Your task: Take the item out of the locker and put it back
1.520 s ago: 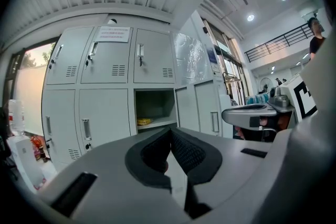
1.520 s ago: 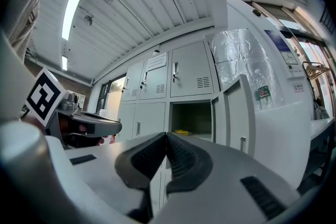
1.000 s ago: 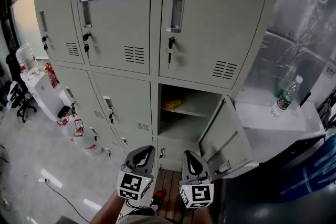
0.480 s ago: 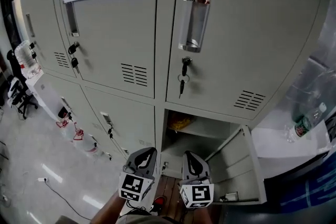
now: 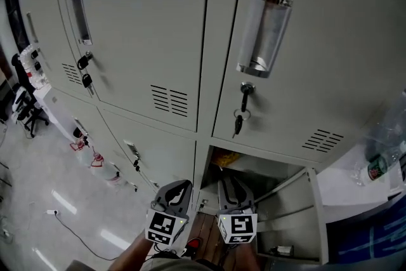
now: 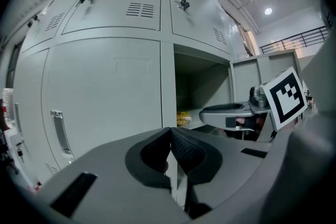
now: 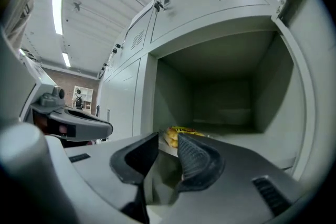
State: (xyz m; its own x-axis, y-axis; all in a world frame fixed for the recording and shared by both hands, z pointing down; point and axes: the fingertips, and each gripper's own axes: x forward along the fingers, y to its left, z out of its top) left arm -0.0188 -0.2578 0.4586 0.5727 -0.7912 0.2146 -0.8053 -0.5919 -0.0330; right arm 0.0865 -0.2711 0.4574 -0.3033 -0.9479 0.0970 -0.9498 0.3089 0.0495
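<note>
The step in hand is judged to be the approach for taking the item out; nothing is yet gripped. The left gripper [image 6: 170, 134] is held before the closed lower door [image 6: 105, 105], its fingers pressed together on nothing (no share in the reach is expected of it); the upright post [image 6: 168, 81] beside it is an edge to be cleared. The right gripper [image 7: 168, 140] is aimed into the open compartment [image 7: 226, 97]; its fingers have just been opening and are seen apart, with nothing between them. The yellow packet [image 7: 186, 130] lies at the front left of the shelf [image 7: 247, 140], ahead of the fingers and not yet reached; a level advance and a closure on it are called for. Room is ample above the packet and to its right; the swung-out door [image 5: 292, 225] bounds the right side.
</note>
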